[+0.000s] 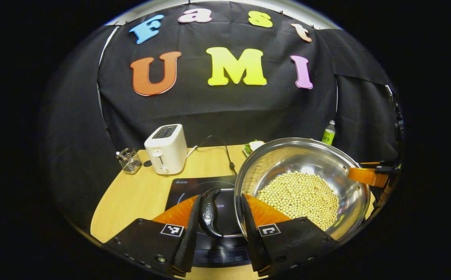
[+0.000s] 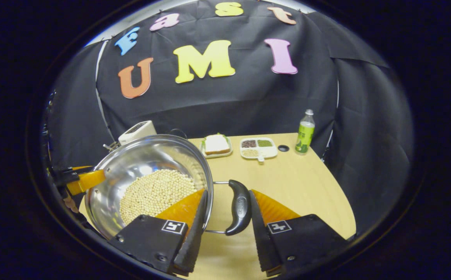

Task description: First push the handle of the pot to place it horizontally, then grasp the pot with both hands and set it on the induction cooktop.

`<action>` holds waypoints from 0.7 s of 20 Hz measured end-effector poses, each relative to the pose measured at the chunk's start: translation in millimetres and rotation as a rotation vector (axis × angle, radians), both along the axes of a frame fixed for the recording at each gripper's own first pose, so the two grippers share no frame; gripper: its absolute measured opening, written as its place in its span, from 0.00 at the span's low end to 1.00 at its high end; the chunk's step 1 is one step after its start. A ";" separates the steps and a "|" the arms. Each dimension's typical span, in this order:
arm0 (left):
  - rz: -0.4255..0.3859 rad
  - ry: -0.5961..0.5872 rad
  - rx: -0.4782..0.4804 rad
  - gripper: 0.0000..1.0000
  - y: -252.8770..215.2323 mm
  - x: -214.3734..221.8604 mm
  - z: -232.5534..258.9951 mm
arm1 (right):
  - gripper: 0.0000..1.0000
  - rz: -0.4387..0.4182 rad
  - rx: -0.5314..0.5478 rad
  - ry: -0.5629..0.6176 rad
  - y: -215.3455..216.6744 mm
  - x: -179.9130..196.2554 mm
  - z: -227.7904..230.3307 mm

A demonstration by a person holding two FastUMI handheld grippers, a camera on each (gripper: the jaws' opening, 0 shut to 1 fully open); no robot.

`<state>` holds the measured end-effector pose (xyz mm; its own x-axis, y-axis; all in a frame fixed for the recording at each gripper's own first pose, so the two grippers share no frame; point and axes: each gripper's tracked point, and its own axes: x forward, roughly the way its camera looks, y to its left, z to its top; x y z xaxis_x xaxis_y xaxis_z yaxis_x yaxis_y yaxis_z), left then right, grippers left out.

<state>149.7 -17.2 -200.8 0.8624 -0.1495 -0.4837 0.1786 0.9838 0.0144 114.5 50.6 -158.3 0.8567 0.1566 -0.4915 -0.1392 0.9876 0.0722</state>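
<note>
A steel pot (image 1: 287, 159) (image 2: 144, 155) holds a heap of soybeans (image 1: 299, 198) (image 2: 153, 192). It sits tilted, part of it over the black induction cooktop (image 1: 188, 186). In the left gripper view my left gripper (image 1: 221, 196) clamps the pot's left side: one finger lies outside the black handle (image 1: 210, 212), the other inside the rim. In the right gripper view my right gripper (image 2: 228, 192) clamps the opposite side the same way, across the rim and the other black handle (image 2: 239, 210). Each view also shows the other gripper's finger (image 1: 367, 175) (image 2: 83, 179) at the far rim.
On the wooden table (image 2: 299, 182), a white toaster (image 1: 166, 148) and a wire holder (image 1: 129, 160) stand behind the cooktop. A sandwich plate (image 2: 216, 146), a divided tray of grains (image 2: 257, 147), a small black cap (image 2: 283, 148) and a green bottle (image 2: 305, 136) line the back edge.
</note>
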 end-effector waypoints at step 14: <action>0.126 0.061 0.018 0.55 122.8 69.2 -74.2 | 0.63 0.103 -0.024 0.047 135.8 84.6 -64.9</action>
<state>218.8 105.6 -275.0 0.8425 -0.0327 -0.5376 0.0551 0.9982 0.0256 199.1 186.4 -223.1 0.8125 0.2299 -0.5358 -0.2367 0.9699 0.0572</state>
